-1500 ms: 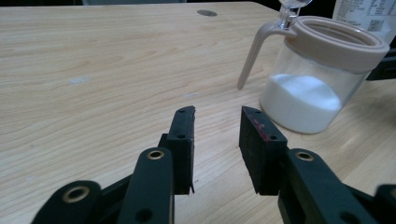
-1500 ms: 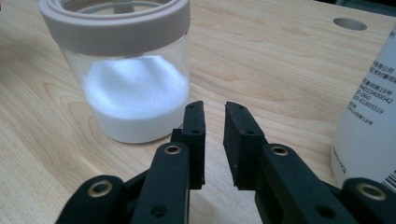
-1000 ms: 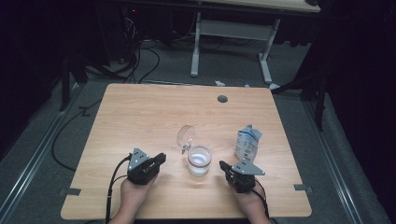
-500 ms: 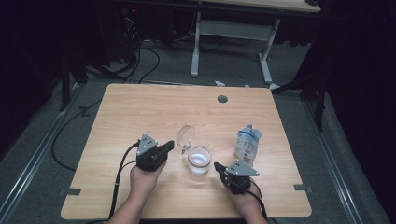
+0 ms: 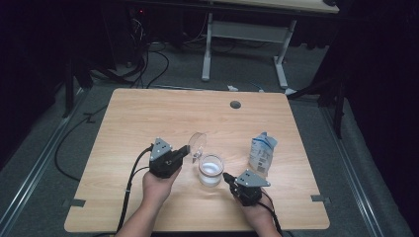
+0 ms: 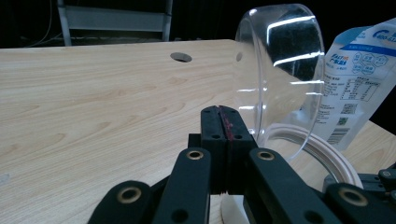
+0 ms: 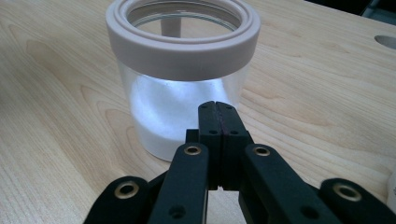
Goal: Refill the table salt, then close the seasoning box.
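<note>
A clear glass jar (image 5: 211, 170) with a pale ring at its mouth stands at the table's middle front, with white powder in its lower part (image 7: 177, 116). Its clear round lid (image 5: 197, 143) is tipped up on edge at the jar's far left side. My left gripper (image 5: 187, 149) is shut, its tip just left of the lid (image 6: 280, 70), with nothing visible between the jaws (image 6: 219, 109). My right gripper (image 5: 226, 176) is shut and empty, low at the jar's right side, its tip (image 7: 218, 105) close to the glass wall (image 7: 140, 84).
A blue and white pouch (image 5: 261, 153) stands upright right of the jar, also seen behind the lid (image 6: 359, 84). A round cable hole (image 5: 235, 104) sits near the table's far edge. Bare wood (image 5: 128, 123) spreads to the left and back.
My left hand has lifted and moved forward and right, bringing its gripper up to the raised lid. The right gripper has hardly shifted. The jar and pouch stay put.
</note>
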`<move>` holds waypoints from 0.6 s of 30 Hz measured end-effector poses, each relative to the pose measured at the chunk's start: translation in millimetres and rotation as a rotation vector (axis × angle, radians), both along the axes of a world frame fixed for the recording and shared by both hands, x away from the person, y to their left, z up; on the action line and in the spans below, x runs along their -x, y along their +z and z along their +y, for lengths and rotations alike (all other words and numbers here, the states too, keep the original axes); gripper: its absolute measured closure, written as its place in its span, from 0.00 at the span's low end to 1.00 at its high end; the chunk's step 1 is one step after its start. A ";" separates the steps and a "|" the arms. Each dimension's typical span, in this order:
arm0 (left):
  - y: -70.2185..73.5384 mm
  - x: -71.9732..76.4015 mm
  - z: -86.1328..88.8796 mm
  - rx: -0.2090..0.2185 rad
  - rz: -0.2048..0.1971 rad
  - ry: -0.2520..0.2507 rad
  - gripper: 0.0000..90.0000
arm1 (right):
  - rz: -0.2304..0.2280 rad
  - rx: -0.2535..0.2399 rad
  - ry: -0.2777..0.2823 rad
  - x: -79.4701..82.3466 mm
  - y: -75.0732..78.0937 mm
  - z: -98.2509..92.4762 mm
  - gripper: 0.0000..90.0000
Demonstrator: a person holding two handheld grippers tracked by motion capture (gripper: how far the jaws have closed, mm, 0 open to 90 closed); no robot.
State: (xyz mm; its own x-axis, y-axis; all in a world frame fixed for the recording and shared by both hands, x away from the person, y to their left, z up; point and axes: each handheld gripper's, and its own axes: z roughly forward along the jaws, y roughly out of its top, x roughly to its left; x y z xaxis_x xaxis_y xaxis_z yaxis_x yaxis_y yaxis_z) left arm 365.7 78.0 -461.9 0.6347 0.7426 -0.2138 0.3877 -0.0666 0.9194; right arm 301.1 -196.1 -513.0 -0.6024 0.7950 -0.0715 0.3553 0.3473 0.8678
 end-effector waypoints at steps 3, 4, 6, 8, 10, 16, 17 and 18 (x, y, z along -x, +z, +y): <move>0.2 2.0 -1.9 0.000 -0.002 -0.008 0.99 | -0.001 0.002 -0.002 0.1 0.1 0.3 1.00; 0.2 2.9 -2.8 0.000 -0.004 -0.013 0.99 | -0.001 0.002 -0.003 0.0 0.1 0.3 1.00; 0.5 5.1 -4.7 0.001 -0.007 -0.022 0.99 | -0.002 0.004 -0.004 0.1 0.2 0.5 1.00; 0.3 7.1 -6.7 0.002 -0.009 -0.030 0.99 | -0.003 0.003 -0.005 0.2 0.1 0.6 1.00; 0.2 8.8 -8.0 0.001 -0.013 -0.035 0.99 | -0.005 0.003 -0.004 0.0 0.3 0.5 1.00; -1.9 10.6 -4.4 -0.012 -0.014 -0.024 0.99 | -0.004 0.002 -0.008 0.4 0.7 0.5 1.00; -2.6 11.1 -2.6 -0.017 -0.013 -0.024 0.99 | -0.005 0.003 -0.008 0.4 0.6 0.5 1.00; -3.5 11.8 -1.0 -0.021 -0.013 -0.020 0.99 | -0.005 0.003 -0.008 0.4 0.6 0.5 1.00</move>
